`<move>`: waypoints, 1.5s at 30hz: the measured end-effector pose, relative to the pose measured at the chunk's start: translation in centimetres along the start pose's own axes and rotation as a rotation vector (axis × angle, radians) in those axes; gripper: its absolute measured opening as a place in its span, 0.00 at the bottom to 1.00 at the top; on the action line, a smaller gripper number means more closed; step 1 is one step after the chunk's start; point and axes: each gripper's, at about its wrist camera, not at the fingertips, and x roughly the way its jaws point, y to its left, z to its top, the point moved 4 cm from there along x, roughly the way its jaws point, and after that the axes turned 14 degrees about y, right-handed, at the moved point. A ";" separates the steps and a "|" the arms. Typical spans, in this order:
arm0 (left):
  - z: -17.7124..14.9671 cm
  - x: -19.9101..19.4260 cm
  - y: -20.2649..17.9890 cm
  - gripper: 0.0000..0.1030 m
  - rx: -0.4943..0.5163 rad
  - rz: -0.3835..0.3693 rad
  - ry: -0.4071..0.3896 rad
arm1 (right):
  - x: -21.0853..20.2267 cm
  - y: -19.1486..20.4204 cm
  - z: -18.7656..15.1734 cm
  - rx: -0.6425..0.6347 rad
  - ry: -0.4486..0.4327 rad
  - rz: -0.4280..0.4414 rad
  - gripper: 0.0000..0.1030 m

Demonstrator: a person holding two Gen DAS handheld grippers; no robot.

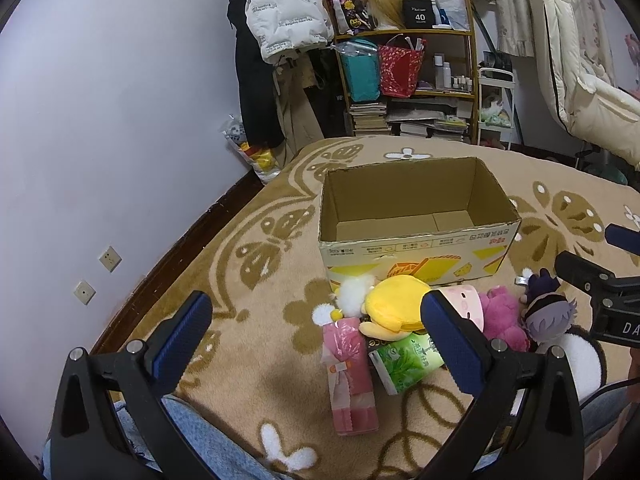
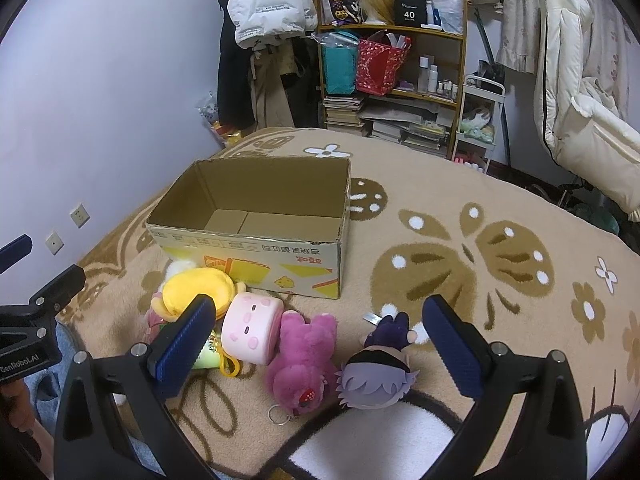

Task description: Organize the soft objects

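Note:
An open cardboard box (image 1: 416, 248) (image 2: 256, 256) stands empty on the patterned blanket. In front of it lie soft things: a yellow plush (image 1: 394, 300) (image 2: 196, 288), a pink square plush (image 2: 250, 328) (image 1: 470, 300), a magenta bear (image 2: 302, 364) (image 1: 502, 318), a grey-haired doll (image 2: 374, 376) (image 1: 548, 312), a pink tissue pack (image 1: 352, 376) and a green tissue pack (image 1: 408, 358). My left gripper (image 1: 318, 336) hovers open above the tissue packs. My right gripper (image 2: 318, 340) hovers open over the bear and doll. Neither holds anything.
A beige blanket (image 2: 480, 264) with brown butterflies covers the bed. A lilac wall (image 1: 100, 140) runs along the left. Behind the bed stand a cluttered shelf (image 1: 412, 64) with books and bags, hanging coats (image 1: 280, 20) and a white chair (image 2: 576, 120).

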 end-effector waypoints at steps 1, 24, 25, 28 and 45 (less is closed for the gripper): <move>0.0 0.0 0.0 1.00 0.001 0.000 0.000 | 0.0 0.0 0.0 0.000 0.000 -0.002 1.00; 0.3 0.2 0.1 1.00 0.008 -0.005 0.008 | -0.1 -0.3 -0.2 0.004 0.002 -0.003 1.00; 0.3 0.2 0.1 1.00 0.009 -0.005 0.009 | 0.0 -0.3 -0.2 0.005 0.002 -0.003 1.00; 0.3 0.2 -0.1 1.00 0.017 -0.005 0.005 | 0.0 -0.3 -0.2 0.003 0.002 -0.003 1.00; 0.6 0.2 0.0 1.00 0.016 -0.010 0.008 | 0.7 -0.2 -0.1 0.009 0.011 -0.006 1.00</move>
